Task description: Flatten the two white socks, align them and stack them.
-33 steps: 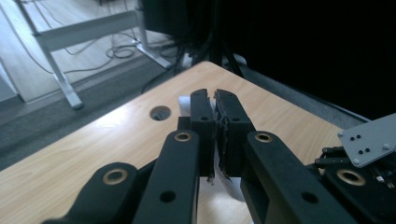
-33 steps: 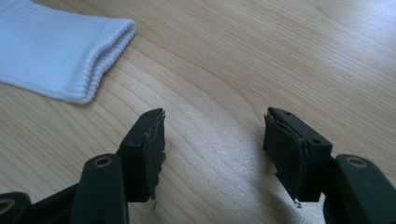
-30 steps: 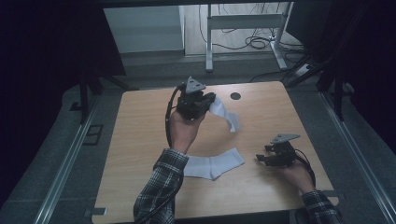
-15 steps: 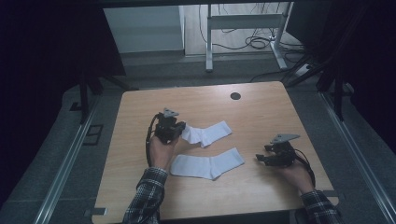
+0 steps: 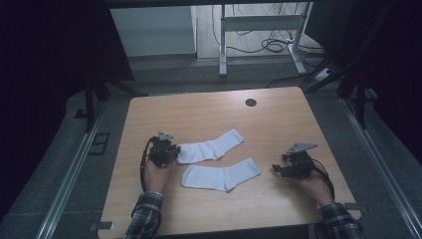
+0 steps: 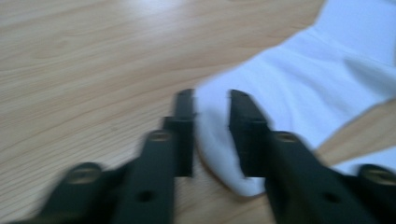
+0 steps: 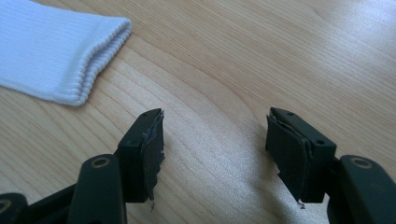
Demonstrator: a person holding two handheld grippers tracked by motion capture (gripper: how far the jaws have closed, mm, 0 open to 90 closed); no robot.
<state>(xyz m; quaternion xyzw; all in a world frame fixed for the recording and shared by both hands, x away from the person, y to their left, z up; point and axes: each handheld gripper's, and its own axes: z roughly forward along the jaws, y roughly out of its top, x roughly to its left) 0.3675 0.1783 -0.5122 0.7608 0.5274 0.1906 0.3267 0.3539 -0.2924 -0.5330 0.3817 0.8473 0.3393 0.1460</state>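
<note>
Two white socks lie side by side on the wooden table [image 5: 278, 119]. The farther sock [image 5: 211, 147] runs from the left gripper up to the right, and the nearer sock [image 5: 222, 175] lies just below it. My left gripper [image 5: 171, 151] sits at the farther sock's left end. In the left gripper view its jaws stand a narrow gap apart, with that sock's rounded end [image 6: 212, 135] flat on the wood between them. My right gripper [image 5: 276, 168] rests on the table right of the nearer sock, wide open and holding nothing. Its view has that sock's ribbed cuff [image 7: 93, 65] ahead to the left.
A dark round hole [image 5: 251, 102] is set in the table's far edge. Beyond the table are a white desk frame [image 5: 259, 22] and cables [image 5: 271, 46] on the floor. Metal rails [image 5: 74, 164] run along both sides.
My left gripper brought the farther sock from the far middle of the table down and left, and laid it out flat. The right gripper stayed in place.
</note>
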